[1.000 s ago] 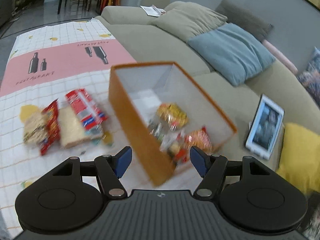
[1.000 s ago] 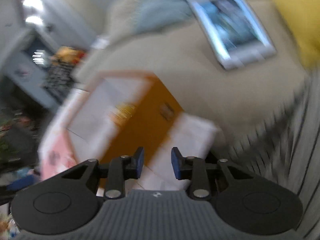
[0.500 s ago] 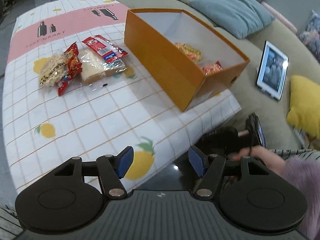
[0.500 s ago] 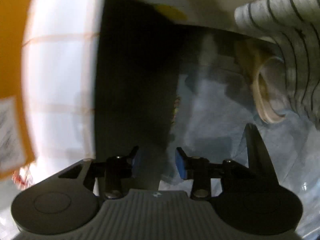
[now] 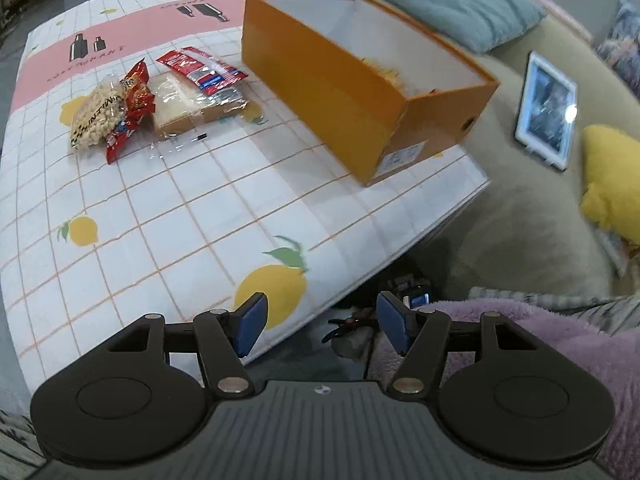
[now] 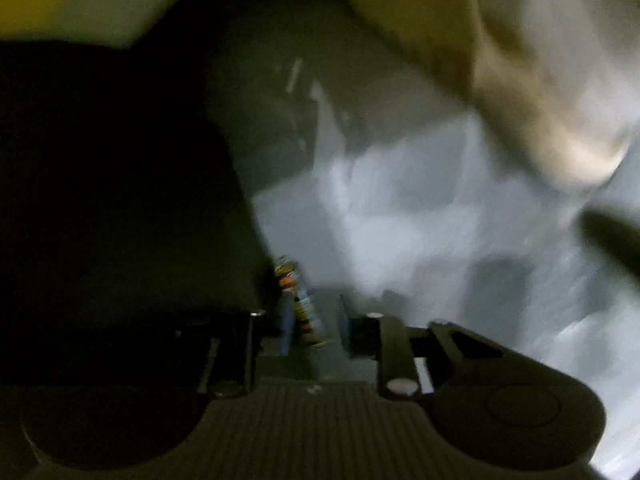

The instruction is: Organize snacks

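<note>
Snacks (image 5: 152, 96) sit piled on the lemon tablecloth (image 5: 168, 216) beside the orange box (image 5: 360, 92), L gripper (image 5: 318, 322) hovering off the table edge w/ jaws spread & empty, R gripper (image 6: 310, 326) low in shadow, too blurred to tell its jaws.

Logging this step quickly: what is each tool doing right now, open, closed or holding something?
Left tool: open, holding nothing, above the table edge.
Right tool: down in a dark, blurred spot; a colourful packet sits between its fingers, grip cannot be told.
</note>
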A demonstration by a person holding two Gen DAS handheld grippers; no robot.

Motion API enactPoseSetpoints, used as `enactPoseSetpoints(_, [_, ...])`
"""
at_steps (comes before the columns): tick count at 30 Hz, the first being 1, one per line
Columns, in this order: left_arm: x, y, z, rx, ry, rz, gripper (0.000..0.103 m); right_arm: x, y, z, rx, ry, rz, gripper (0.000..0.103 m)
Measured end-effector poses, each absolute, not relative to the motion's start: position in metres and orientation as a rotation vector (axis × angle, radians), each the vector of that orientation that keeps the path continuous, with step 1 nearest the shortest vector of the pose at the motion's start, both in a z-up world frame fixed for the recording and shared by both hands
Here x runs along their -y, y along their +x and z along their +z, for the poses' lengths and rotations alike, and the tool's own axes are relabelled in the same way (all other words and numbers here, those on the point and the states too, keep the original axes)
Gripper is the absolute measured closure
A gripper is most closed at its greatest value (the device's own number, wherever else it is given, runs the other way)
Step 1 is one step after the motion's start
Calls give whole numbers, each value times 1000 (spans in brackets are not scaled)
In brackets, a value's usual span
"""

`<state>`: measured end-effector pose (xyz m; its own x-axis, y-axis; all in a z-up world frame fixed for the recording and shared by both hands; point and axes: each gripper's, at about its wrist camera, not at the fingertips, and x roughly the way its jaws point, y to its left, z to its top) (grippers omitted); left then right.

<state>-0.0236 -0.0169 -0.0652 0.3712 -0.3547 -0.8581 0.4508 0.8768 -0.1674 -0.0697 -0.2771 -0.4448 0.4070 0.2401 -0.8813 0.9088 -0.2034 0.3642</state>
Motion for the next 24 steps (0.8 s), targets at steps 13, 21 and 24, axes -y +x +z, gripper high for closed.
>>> enactPoseSetpoints(13, [28, 1, -103, -1157, 128, -539, 30, 251, -89, -555, -904, 2014, -699, 81])
enactPoseSetpoints(21, [33, 10, -122, -1240, 89, -548, 30, 232, -97, -594, -742, 2283, -603, 53])
enactPoseSetpoints(24, [36, 11, -126, -1253, 101, -546, 30, 232, -96, -603, -741, 2328, -561, 52])
